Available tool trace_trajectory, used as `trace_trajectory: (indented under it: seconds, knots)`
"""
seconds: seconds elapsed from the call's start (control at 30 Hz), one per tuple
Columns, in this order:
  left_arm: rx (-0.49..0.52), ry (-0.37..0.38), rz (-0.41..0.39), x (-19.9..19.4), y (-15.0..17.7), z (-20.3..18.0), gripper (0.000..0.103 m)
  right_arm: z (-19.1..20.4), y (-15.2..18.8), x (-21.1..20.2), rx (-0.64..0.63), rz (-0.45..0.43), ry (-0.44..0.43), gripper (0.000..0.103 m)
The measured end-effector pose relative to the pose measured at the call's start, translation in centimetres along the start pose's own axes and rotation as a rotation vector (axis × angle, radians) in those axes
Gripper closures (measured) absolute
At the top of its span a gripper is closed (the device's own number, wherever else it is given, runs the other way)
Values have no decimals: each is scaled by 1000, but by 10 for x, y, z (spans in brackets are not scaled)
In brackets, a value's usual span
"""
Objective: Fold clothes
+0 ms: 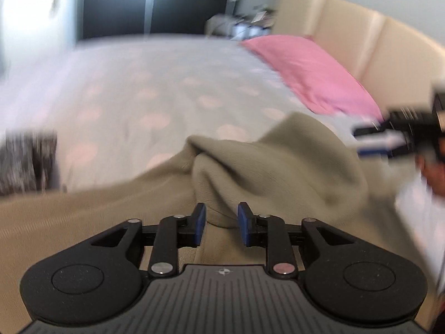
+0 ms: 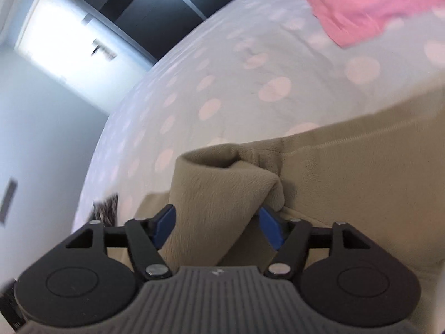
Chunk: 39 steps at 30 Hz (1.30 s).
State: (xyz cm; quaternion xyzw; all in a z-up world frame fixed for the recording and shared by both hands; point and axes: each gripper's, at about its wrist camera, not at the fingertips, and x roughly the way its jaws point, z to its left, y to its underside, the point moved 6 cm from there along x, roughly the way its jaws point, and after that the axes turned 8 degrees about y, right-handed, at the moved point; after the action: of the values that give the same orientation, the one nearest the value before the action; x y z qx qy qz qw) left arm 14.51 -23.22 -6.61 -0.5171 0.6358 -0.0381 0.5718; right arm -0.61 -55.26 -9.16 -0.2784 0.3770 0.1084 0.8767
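A beige fleece garment (image 1: 278, 164) lies bunched on the bed; its flat part (image 2: 347, 172) spreads out to the right in the right wrist view. My left gripper (image 1: 221, 222) is shut on a narrow fold of it, with fabric filling the gap between the blue pads (image 1: 199, 222). My right gripper (image 2: 215, 224) holds a thick raised fold (image 2: 219, 189), its jaws set wide and both pads pressed against the cloth. The right gripper (image 1: 370, 142) also shows blurred at the right edge of the left wrist view, beside the garment's raised hump.
The bed has a pale sheet with pink dots (image 1: 155, 89). A pink pillow (image 1: 308, 72) lies against a cream padded headboard (image 1: 361, 36). A dark patterned item (image 1: 27, 161) sits at the bed's left edge. Clutter (image 1: 244, 25) stands beyond the pillow, in front of dark cabinets (image 1: 167, 2).
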Motion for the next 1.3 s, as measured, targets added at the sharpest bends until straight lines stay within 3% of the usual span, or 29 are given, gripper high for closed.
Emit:
trace_trajectory:
  seconds: [0.13, 0.17, 0.33, 0.63, 0.7, 0.77, 0.83, 0.9, 1.1, 1.3]
  knots:
    - [-265, 84, 75, 22, -16, 30, 71, -14, -11, 30, 211, 67, -42, 22]
    - [-321, 104, 91, 32, -18, 35, 64, -15, -11, 37, 242, 75, -43, 22]
    - [-638, 211, 173, 73, -6, 62, 63, -20, -10, 69, 317, 125, -60, 22]
    - [-911, 220, 183, 121, 6, 94, 61, -26, -13, 99, 367, 138, -46, 21]
    - [-912, 207, 177, 123, 2, 96, 61, -26, -14, 103, 367, 135, -37, 26]
    - [-913, 194, 171, 126, -3, 97, 62, -26, -15, 104, 361, 131, -20, 39]
    - [-913, 181, 164, 128, -7, 99, 73, -24, -16, 105, 349, 130, 2, 73]
    - [-895, 166, 144, 127, -14, 100, 92, -20, -19, 102, 341, 109, -20, 90]
    - [-649, 115, -98, 73, -53, 87, 99, 5, -35, 89, 231, -33, -97, 95]
    - [-698, 75, -91, 72, -6, 100, 99, -30, -13, 100, 272, 6, -26, 96]
